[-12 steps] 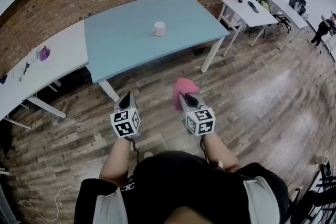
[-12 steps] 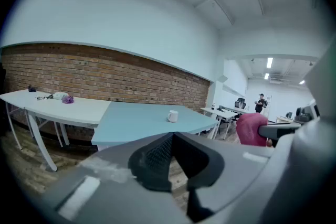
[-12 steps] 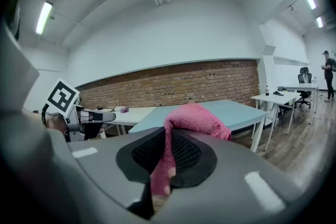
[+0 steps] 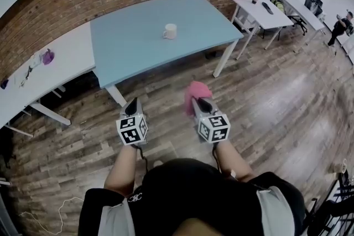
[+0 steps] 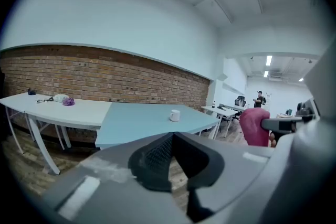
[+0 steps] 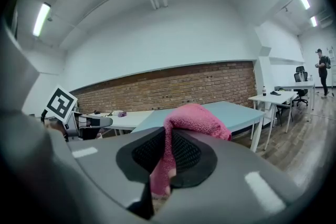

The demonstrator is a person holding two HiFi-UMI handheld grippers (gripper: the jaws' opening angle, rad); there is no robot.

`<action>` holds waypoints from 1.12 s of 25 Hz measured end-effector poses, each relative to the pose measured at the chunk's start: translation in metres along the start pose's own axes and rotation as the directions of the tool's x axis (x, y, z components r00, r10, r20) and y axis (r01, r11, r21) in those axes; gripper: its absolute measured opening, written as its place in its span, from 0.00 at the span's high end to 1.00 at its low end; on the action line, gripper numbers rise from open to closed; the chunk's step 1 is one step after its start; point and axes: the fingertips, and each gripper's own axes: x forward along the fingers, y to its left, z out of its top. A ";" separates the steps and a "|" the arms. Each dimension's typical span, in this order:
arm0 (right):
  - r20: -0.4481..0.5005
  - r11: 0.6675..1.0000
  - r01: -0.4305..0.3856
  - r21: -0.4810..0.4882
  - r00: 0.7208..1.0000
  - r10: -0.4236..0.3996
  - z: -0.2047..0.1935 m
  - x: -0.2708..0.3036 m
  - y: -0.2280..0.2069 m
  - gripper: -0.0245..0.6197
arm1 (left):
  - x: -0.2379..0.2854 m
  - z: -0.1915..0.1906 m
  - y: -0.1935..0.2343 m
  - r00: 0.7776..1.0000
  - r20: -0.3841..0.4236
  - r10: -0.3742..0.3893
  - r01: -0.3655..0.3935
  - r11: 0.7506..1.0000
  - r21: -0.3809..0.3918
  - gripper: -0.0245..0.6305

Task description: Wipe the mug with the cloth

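Note:
A white mug (image 4: 170, 31) stands alone near the middle of the light blue table (image 4: 133, 47), also seen small in the left gripper view (image 5: 175, 115). Both grippers hang over the wooden floor, well short of the table. My right gripper (image 4: 203, 102) is shut on a pink cloth (image 4: 196, 94), which bunches over its jaws (image 6: 194, 118). My left gripper (image 4: 131, 104) is shut with nothing between its jaws. The pink cloth (image 5: 255, 126) also shows at the right of the left gripper view.
A white table (image 4: 44, 72) with small items, one purple (image 4: 47, 56), adjoins the blue one along the brick wall. More white desks (image 4: 265, 11) and chairs stand at the right rear, where a person (image 4: 340, 27) stands. A cable (image 4: 52, 213) lies on the floor.
The right gripper with the pink cloth has shifted slightly right and forward; the view has drifted a little. The left gripper has stayed still.

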 end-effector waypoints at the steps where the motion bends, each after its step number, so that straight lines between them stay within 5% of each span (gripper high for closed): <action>1: -0.002 1.000 0.006 -0.003 1.000 -0.006 -0.001 0.000 0.001 0.91 | 0.000 -0.001 0.001 1.000 -0.003 -0.001 0.001 1.000 0.003 0.95; 28: 0.001 0.996 0.082 -0.017 0.997 -0.082 -0.008 0.033 0.055 0.90 | 0.010 -0.002 0.052 0.992 -0.042 -0.119 0.122 0.990 0.070 0.95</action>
